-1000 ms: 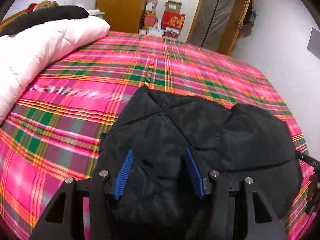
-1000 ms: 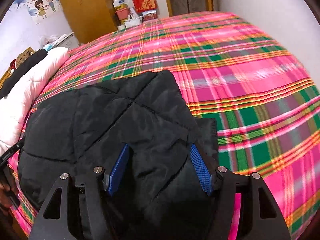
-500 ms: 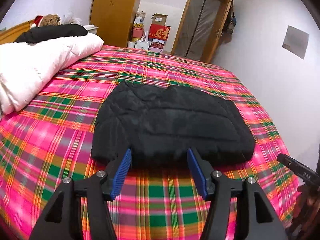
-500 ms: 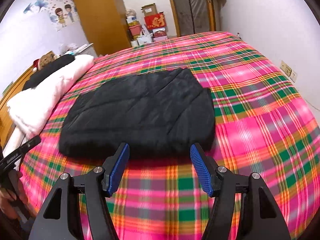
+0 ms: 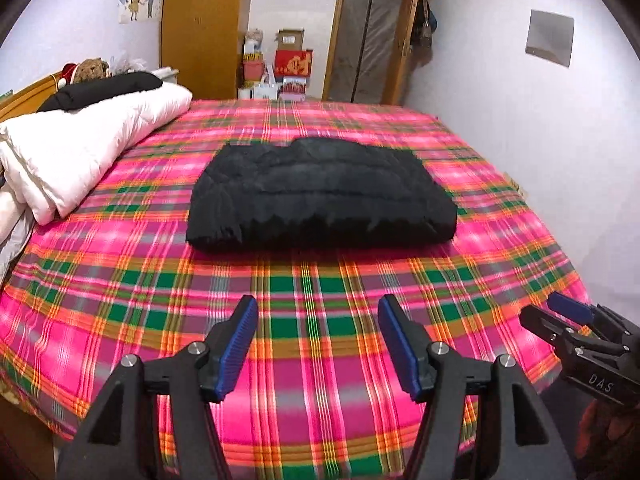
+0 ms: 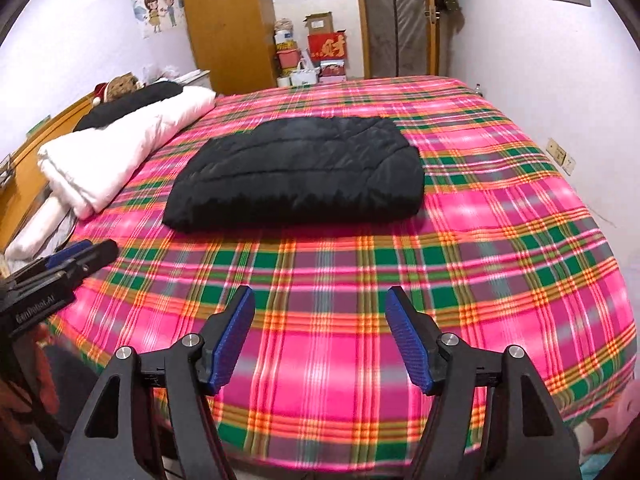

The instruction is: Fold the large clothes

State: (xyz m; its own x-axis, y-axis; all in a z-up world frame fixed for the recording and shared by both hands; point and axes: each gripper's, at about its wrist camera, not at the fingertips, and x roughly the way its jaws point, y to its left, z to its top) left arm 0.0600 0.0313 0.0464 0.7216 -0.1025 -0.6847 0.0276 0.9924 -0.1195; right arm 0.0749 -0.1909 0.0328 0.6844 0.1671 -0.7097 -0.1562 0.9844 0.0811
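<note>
Bedroom walls in pale lilac framed the pink, green and orange plaid bedspread (image 5: 320, 320) that filled both of my views.

My left gripper (image 5: 318, 334) hung level above the near part of that bedspread, its blue-padded fingers (image 5: 240, 344) spread wide with nothing between them. My right gripper (image 6: 320, 330) sat in the same pose, pointed forward and slightly down, jaws parted and empty. From each wrist camera I could see the other tool at the frame edge: the right one low at the right of the left view (image 5: 576, 328), the left one low at the left of the right view (image 6: 76, 258). Both were clear of the fabric and well apart from the garment.

Beyond the fingertips, the black quilted puffer jacket (image 6: 300, 176) lay folded into a thick rectangular bundle near the middle of the bed, flat on the plaid, touched by neither tool.

Further left, a rolled white duvet (image 5: 84, 152) ran along the bed's side with a long black cushion (image 5: 108, 90) on top of it and a brown teddy bear (image 5: 90, 70) behind. At the back stood a tall wooden wardrobe (image 6: 228, 24), stacked boxes with a red carton (image 6: 326, 46), and a wood-framed door (image 5: 368, 36).
</note>
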